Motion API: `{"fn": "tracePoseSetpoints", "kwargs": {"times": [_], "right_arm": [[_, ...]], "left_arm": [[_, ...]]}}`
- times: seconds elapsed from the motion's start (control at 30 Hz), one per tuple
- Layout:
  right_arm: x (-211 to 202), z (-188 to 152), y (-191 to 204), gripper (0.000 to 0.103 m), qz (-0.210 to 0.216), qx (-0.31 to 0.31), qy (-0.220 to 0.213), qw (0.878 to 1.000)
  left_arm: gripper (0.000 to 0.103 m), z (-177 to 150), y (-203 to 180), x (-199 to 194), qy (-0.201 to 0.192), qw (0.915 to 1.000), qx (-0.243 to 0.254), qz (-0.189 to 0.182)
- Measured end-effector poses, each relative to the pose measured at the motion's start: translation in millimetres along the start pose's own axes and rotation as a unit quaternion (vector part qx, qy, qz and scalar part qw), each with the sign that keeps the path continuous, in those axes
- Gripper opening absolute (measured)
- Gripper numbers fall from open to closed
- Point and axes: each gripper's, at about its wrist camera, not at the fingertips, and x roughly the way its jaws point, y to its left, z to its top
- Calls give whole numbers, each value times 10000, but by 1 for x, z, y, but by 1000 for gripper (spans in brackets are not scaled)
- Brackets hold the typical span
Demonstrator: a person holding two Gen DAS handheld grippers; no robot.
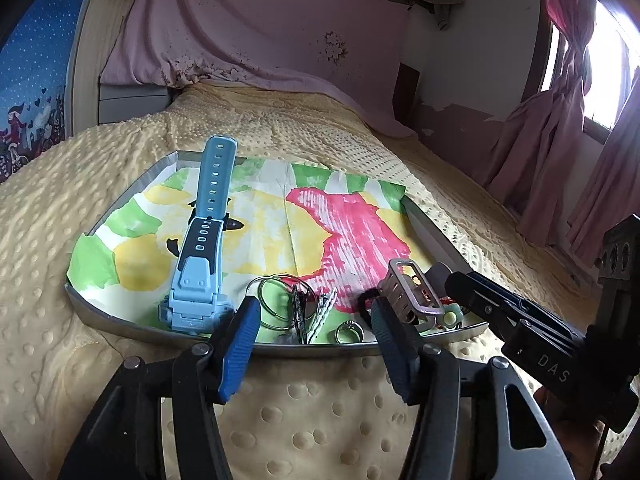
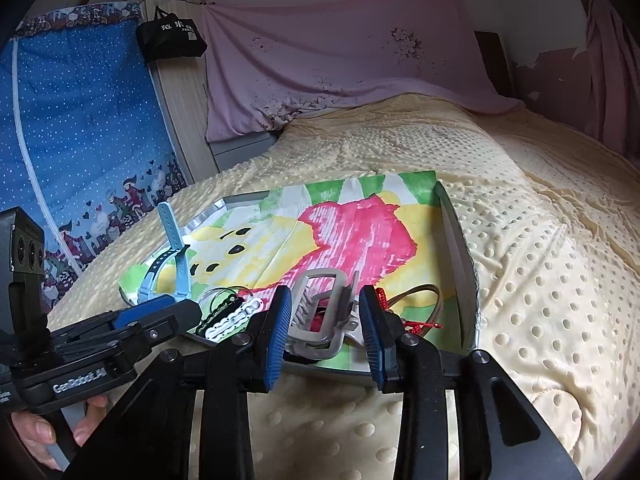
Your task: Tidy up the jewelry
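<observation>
A metal tray [image 1: 132, 188] lined with colourful painted paper lies on the bed. In it are a light blue watch [image 1: 200, 248], thin wire hoops [image 1: 280, 300], black and white wavy clips [image 1: 316, 316], a silver ring [image 1: 349, 331], a grey claw hair clip [image 1: 408, 292] and a red cord [image 2: 420, 326]. My left gripper [image 1: 312, 316] is open at the tray's near edge, over the hoops and clips. My right gripper [image 2: 324, 308] is open with its fingers either side of the grey claw clip [image 2: 320, 316], not pressing on it.
The tray [image 2: 456, 240] sits on a dotted cream blanket [image 2: 540, 280]. A pink sheet [image 1: 248, 32] hangs at the head of the bed. A blue fabric wardrobe [image 2: 80, 120] stands to the left. Pink curtains [image 1: 560, 128] hang by the window on the right.
</observation>
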Motion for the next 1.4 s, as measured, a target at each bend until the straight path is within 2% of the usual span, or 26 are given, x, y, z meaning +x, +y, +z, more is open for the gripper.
{"fn": "tracePoseSetpoints", "kwargs": {"times": [0.17,0.2,0.3,0.37,0.43,0.67,0.77,0.83,1.03,1.4], "right_arm": [[-5,-1,-6,31,-49,82,-85,9999],[-6,-1,-8,33,-66,103,-102,9999],[-10,-1,-11,43,-125,148,-162,9997],[-12,-1,-12,47,-150,163,-199,9996],[-15,-1,-13,57,-188,181,-252,9993],[-33,0,-17,75,-291,216,-449,9983],[-45,1,-16,84,-342,173,-539,9978],[-56,1,-14,90,-367,153,-606,9974],[-95,1,-8,96,-413,114,-852,9954],[-177,-14,27,97,-271,32,-1195,9925]], "left_arm": [[55,0,2,-2,-38,10000,-57,16],[58,0,3,-3,-48,10000,-59,25],[72,1,3,-7,-153,9998,-61,62],[77,1,1,-10,-226,9997,-42,113],[79,2,0,-13,-275,9995,-36,141],[91,2,-3,-30,-535,9983,-105,192],[100,2,-6,-45,-758,9967,-94,271],[101,3,-8,-56,-879,9956,-60,328],[103,2,-10,-96,-1181,9913,-32,583],[103,-17,-16,-179,-1486,9835,159,1017]]}}
